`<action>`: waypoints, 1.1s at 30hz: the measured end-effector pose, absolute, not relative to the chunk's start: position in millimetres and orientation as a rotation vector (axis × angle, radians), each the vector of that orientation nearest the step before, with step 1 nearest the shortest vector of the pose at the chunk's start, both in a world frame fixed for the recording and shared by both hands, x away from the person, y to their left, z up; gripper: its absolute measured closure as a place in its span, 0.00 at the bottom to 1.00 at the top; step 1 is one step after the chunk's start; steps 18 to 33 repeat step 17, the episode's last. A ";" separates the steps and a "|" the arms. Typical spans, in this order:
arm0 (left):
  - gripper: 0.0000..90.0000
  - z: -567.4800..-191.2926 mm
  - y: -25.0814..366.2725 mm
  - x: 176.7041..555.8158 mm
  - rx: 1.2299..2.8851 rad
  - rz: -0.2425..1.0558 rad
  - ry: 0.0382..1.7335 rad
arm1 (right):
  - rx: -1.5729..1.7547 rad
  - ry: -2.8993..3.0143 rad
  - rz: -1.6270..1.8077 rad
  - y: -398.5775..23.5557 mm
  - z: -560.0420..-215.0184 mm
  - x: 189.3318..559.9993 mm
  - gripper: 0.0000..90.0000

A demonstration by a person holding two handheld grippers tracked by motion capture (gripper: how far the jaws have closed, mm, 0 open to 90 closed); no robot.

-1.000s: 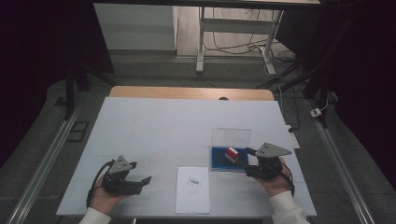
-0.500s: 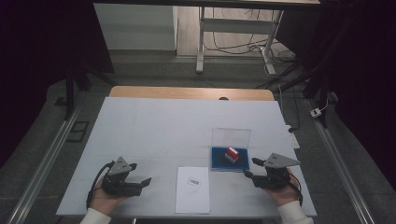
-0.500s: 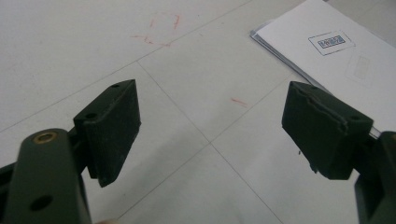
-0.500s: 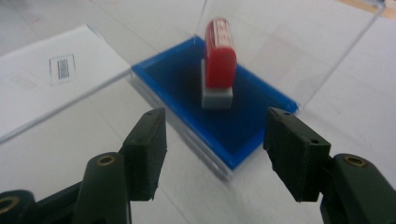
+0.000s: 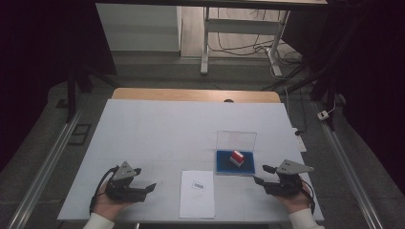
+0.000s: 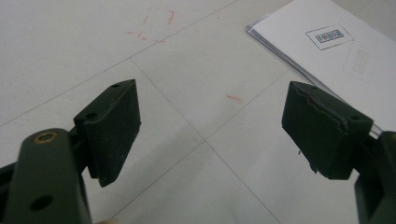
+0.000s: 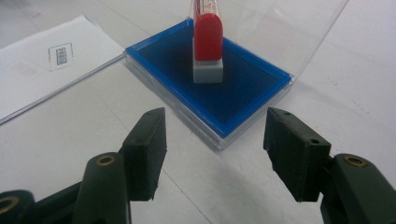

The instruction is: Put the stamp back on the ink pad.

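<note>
A red stamp with a grey base [image 5: 237, 157] stands upright on a blue ink pad [image 5: 224, 166] whose clear lid [image 5: 236, 139] is tipped up behind it. In the right gripper view the stamp [image 7: 208, 37] and the pad [image 7: 243, 93] lie just beyond my right gripper [image 7: 215, 140], which is open and holds nothing. The right gripper [image 5: 261, 174] sits low to the right of the pad, apart from it. A white sheet [image 5: 197, 195] with a small printed mark lies at the front middle. My left gripper [image 5: 145, 179] rests left of the sheet; its jaws [image 6: 210, 126] are open over bare table.
The white table top [image 5: 167, 129] stretches far back to a wooden edge strip [image 5: 191, 94]. The sheet's corner [image 6: 345, 60] lies to the upper right of the left jaws. Faint red marks [image 6: 159, 21] stain the table. Metal rails run along the floor on both sides.
My right gripper has drawn back from the ink pad toward the table's near right edge and sunk lower. The left gripper has stayed put.
</note>
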State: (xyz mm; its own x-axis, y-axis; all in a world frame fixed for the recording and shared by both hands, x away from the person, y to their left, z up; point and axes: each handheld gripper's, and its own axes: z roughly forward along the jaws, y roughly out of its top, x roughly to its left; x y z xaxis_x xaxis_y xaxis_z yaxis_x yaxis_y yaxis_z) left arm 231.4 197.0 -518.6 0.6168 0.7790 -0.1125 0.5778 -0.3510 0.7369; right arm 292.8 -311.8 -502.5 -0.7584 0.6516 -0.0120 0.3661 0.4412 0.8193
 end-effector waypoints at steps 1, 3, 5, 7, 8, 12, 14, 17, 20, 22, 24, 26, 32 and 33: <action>0.22 -518.6 197.2 231.4 2.067 0.332 1.063 | 0.866 2.374 1.230 -311.5 -502.4 292.7 0.44; 0.22 -518.3 197.4 231.2 2.066 0.333 1.064 | 0.857 2.379 1.226 -311.1 -502.0 292.5 0.43; 0.22 -518.0 197.6 231.0 2.064 0.335 1.064 | 0.855 2.379 1.220 -310.6 -501.7 292.2 0.44; 0.22 -518.0 197.7 231.1 2.064 0.335 1.064 | 0.852 2.380 1.219 -310.4 -501.7 292.2 0.44; 0.22 -518.1 197.7 231.2 2.065 0.335 1.065 | 0.852 2.381 1.219 -310.3 -501.8 292.3 0.44; 0.22 -518.1 197.6 231.4 2.065 0.336 1.065 | 0.847 2.391 1.218 -309.5 -502.5 292.4 0.44; 0.22 -518.1 197.7 231.5 2.065 0.336 1.065 | 0.845 2.394 1.215 -308.7 -502.6 292.4 0.44; 0.22 -517.9 197.8 231.5 2.066 0.338 1.064 | 0.842 2.395 1.214 -308.4 -502.3 292.2 0.44; 0.22 -517.9 197.8 231.5 2.066 0.338 1.064 | 0.842 2.395 1.214 -308.4 -502.3 292.2 0.44; 0.22 -517.9 197.8 231.5 2.066 0.338 1.064 | 0.842 2.395 1.214 -308.4 -502.3 292.2 0.44; 0.22 -517.9 197.8 231.5 2.066 0.338 1.064 | 0.842 2.395 1.214 -308.4 -502.3 292.2 0.44; 0.22 -517.9 197.8 231.5 2.066 0.338 1.064 | 0.842 2.395 1.214 -308.4 -502.3 292.2 0.44; 0.22 -517.9 197.8 231.5 2.066 0.338 1.064 | 0.842 2.395 1.214 -308.4 -502.3 292.2 0.44; 0.22 -517.9 197.8 231.5 2.066 0.338 1.064 | 0.842 2.395 1.214 -308.4 -502.3 292.2 0.44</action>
